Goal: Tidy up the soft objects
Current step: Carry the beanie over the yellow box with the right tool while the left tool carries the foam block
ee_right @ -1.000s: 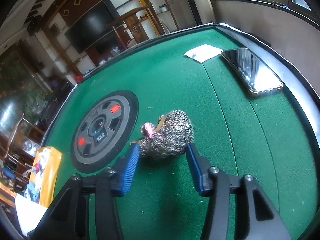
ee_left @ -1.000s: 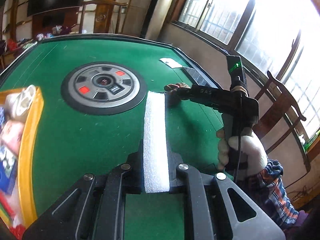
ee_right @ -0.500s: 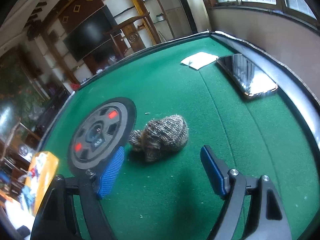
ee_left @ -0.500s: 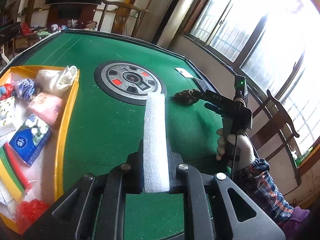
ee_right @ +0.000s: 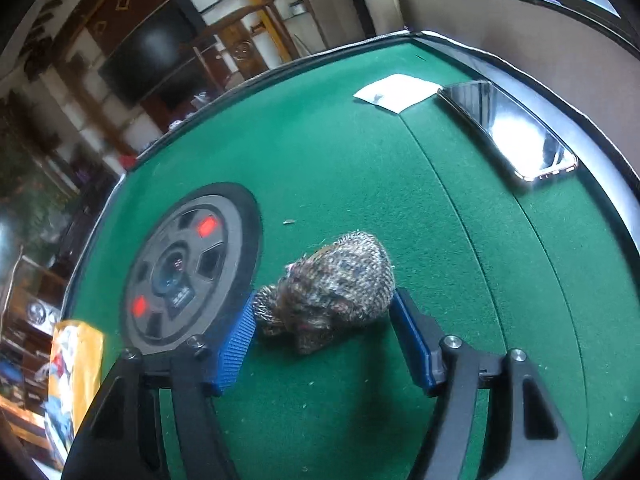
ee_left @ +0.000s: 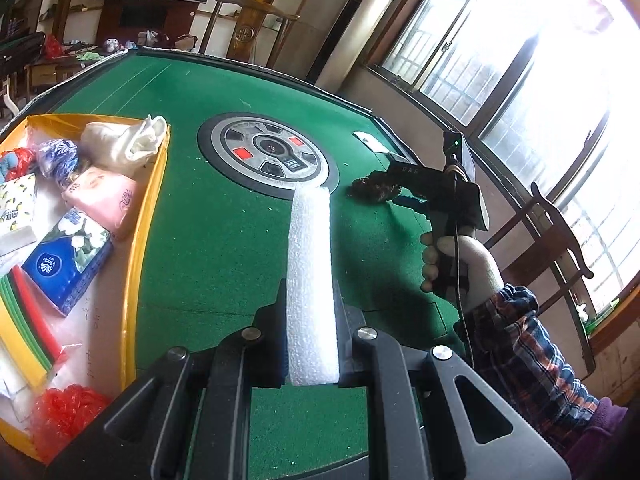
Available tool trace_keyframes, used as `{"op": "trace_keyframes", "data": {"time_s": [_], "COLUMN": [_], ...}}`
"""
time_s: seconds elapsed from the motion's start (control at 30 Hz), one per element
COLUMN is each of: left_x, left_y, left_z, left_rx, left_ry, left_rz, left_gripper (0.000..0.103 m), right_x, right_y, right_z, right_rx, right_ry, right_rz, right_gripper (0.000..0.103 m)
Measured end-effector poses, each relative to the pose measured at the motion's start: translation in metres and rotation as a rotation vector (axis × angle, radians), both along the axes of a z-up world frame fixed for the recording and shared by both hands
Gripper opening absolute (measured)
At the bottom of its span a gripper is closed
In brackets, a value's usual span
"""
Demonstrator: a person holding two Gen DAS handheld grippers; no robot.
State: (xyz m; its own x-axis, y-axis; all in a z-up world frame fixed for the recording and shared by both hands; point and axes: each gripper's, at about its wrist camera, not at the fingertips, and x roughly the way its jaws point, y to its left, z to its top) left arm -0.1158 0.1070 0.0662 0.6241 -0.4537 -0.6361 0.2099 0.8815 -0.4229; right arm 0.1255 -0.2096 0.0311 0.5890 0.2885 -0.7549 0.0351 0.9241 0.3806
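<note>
- Left wrist view: the left gripper (ee_left: pixel 312 344) is clenched on a white foam strip (ee_left: pixel 310 276), which stands out forward along the fingers, clear of the green table (ee_left: pixel 208 240).
- A yellow tray (ee_left: pixel 138 240) sits on the table to that gripper's left. It already holds tissue packs (ee_left: pixel 68 260), a pink pack (ee_left: pixel 102 200), a cream cloth bundle (ee_left: pixel 120 142) and a red mesh item (ee_left: pixel 66 412).
- Right wrist view: the right gripper (ee_right: pixel 326 336) is spread, its blue pads flanking a knitted brown bundle (ee_right: pixel 332 296) that lies on the felt beside the round centre console (ee_right: pixel 182 268). Whether the pads touch the knit cannot be told; they look just beside it, not pressing.
- A phone (ee_right: pixel 508 132) and a white card (ee_right: pixel 394 90) lie near the far table edge, well apart from the bundle and outside the task.
- Step in hand, by judgement: two items in parallel. The foam strip is carried and appears bound for the tray; the knitted bundle is at the point of being grasped.
- Next move calls for the right jaws to close across the bundle's bulk, low enough to catch the trailing lobe at its left end, then lift.
- The left hand needs to swing left over the tray wall, find a bare patch among the contents, and release the strip.
- Risk noted: the knit is loose and may slip or trail from a shallow pinch.
</note>
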Motion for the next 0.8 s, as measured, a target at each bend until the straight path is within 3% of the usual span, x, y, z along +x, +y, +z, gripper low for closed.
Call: {"op": "trace_keyframes", "data": {"time_s": [0.43, 0.63, 0.8], "left_x": [-0.006, -0.012, -0.019], "left_y": [0.007, 0.023, 0.063], "left_z": [0.002, 0.005, 0.013], "left_rx": [-0.029, -0.044, -0.073], "left_ry": [-0.001, -0.006, -0.03], "left_rz": [-0.002, 0.023, 0.116], "left_gripper": [0.012, 0.012, 0.012], "right_x": [-0.053, -0.071, -0.083], "right_y": [0.008, 0.048, 0.09], "right_z": [0.039, 0.051, 0.058], "right_rx": [0.059, 0.073, 0.083], "right_ry": [-0.063, -0.092, -0.107], "right_rz": [0.132, 0.256, 0.362], "right_gripper": [0.06, 0.06, 0.06]}}
